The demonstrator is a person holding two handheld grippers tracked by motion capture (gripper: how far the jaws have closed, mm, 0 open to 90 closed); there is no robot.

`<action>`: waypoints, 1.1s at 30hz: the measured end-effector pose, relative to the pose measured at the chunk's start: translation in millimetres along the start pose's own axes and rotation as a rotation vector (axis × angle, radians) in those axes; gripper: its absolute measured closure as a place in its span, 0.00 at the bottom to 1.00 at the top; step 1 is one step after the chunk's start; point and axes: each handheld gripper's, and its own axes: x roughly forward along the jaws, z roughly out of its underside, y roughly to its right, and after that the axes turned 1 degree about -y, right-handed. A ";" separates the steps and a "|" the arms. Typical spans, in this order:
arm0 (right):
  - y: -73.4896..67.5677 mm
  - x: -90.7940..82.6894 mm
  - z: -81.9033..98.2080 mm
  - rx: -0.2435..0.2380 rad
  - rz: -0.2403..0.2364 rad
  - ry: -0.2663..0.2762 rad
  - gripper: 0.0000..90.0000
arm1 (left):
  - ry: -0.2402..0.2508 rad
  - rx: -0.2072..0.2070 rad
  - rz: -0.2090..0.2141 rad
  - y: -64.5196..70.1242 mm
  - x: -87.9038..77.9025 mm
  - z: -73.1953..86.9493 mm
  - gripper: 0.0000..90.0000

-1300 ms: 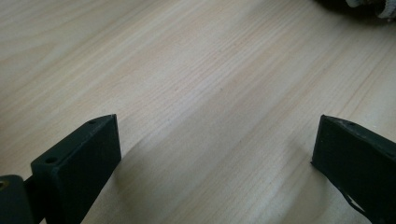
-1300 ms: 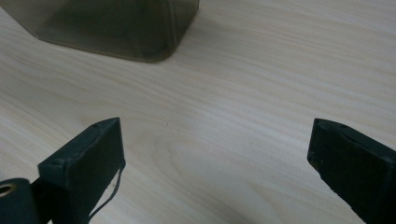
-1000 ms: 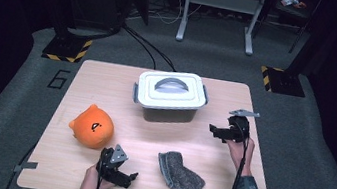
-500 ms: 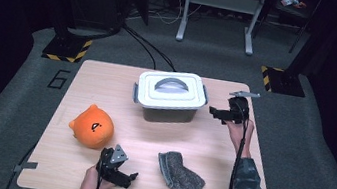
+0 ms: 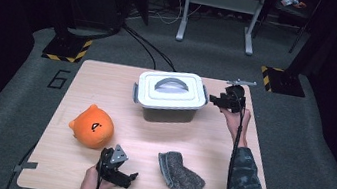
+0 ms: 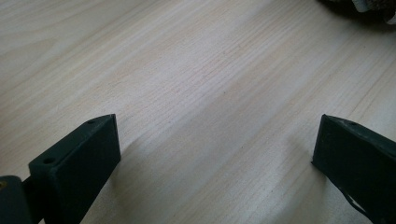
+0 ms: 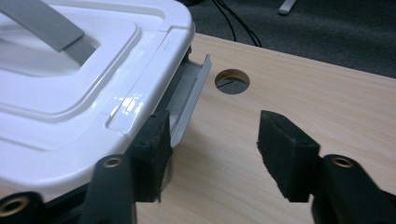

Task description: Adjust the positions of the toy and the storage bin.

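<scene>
The white lidded box (image 5: 170, 96) stands on the far middle of the wooden table (image 5: 108, 78), with a grey handle (image 5: 172, 84) on its lid. The right gripper (image 5: 217, 100) is at the box's right end, where a grey latch (image 7: 189, 98) hangs open. Its jaws have just been closing and are now half closed; the latch lies between them, beside one jaw, but the pads do not press it. The left gripper (image 5: 124, 179) rests near the front edge, jaws wide apart over bare wood, between an orange plush toy (image 5: 92, 126) and a grey cloth (image 5: 179, 172).
</scene>
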 end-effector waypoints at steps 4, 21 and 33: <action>-1.1 4.9 -4.0 0.016 -0.012 -0.007 0.59 | 0.006 -0.001 -0.005 0.3 0.4 0.2 0.00; -8.3 30.2 -8.4 0.036 -0.059 -0.049 0.88 | 0.004 -0.002 -0.001 0.4 0.3 0.3 0.00; -11.2 26.6 -5.1 0.067 -0.035 -0.042 0.89 | 0.004 0.001 -0.004 0.1 0.3 0.2 0.00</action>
